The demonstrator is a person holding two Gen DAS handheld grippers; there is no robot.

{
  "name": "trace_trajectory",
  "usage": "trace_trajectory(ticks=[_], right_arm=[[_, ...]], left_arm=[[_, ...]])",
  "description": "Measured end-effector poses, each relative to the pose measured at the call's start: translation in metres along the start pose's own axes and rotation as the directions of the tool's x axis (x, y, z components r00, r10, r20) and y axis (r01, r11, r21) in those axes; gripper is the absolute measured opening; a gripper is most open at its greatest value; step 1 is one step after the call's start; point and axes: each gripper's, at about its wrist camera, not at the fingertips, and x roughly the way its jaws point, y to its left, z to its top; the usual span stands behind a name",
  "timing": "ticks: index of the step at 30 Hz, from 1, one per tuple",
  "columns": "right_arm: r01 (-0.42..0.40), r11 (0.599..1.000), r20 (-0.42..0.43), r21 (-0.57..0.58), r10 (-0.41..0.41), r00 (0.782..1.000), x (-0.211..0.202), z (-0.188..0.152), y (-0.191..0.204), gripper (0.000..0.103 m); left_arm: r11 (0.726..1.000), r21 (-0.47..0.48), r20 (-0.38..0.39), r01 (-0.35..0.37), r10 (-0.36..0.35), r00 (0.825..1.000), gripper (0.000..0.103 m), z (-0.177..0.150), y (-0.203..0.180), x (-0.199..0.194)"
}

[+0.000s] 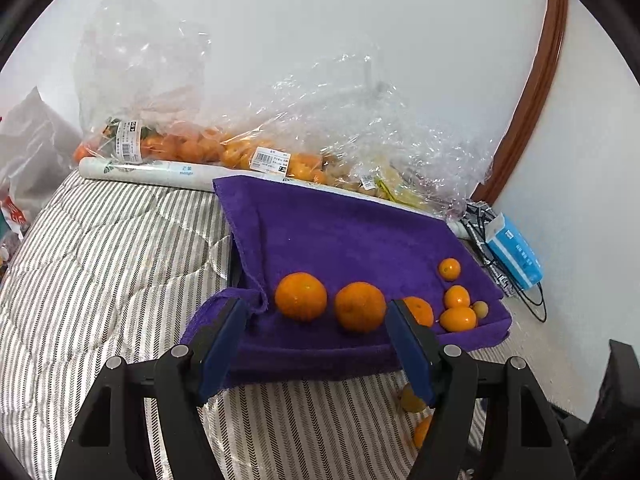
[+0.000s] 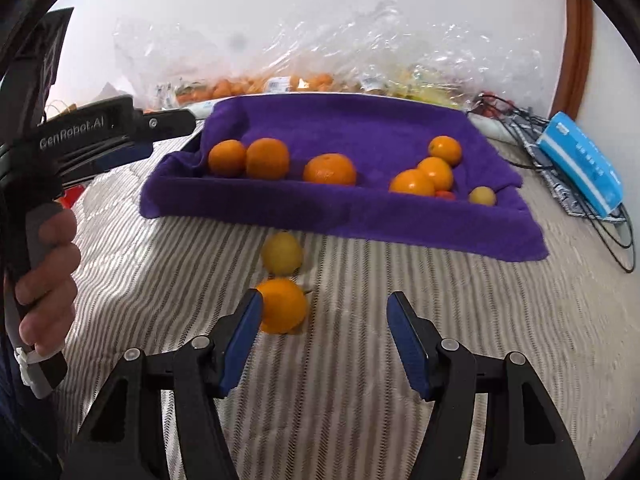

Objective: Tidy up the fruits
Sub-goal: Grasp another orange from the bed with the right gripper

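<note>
Right claw (image 2: 322,316) empty | purple towel tray (image 2: 360,208): oranges (image 2: 329,169) | bags (image 1: 280,136): fruit

- Open striped bedding (image 2: 360,360) between the right gripper (image 2: 322,320) fingers, bare to the right of the near orange (image 2: 282,306).
- Yellow fruit (image 2: 281,254) just beyond, blocking the straight path to the purple towel (image 2: 360,216).
- Bare towel in the middle, between the fruit groups.
- Far side walled off by plastic bags (image 1: 280,128); cables (image 2: 600,216) and blue box (image 2: 580,164) at far right.
</note>
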Motion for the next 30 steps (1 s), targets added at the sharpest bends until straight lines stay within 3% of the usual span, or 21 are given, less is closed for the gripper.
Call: trace_trajectory(ticks=[3,11,17,20,30], right_arm=[[-0.012,1.0,0.008,-0.021,0.012,1.0,0.002,0.0,0.006,0.061],[-0.036,0.997,-0.048,-0.068,0.033,0.998,0.01,-0.007,0.014,0.043],[-0.057,0.998,-0.038,-0.022,0.056,0.998,0.017,-0.003,0.008,0.042],[-0.075,0.997,-0.039,-0.026,0.074,0.996,0.019,-0.001,0.007,0.034],[-0.022,1.0,0.011,0.011,0.022,1.0,-0.005,-0.004,-0.034,0.034]], left_arm=[[1.0,-0.004,0.001,-0.005,0.005,1.0,0.07,0.0,0.001,0.001],[1.0,-0.006,-0.004,-0.009,0.009,1.0,0.07,0.0,0.001,0.003],[1.0,0.008,-0.026,-0.018,0.018,0.999,0.07,-0.003,-0.001,0.011],[1.0,0.022,-0.038,-0.01,0.011,0.999,0.07,-0.005,-0.005,0.013],[0.988,0.132,-0.057,0.079,-0.072,0.996,0.07,-0.02,-0.035,0.012]])
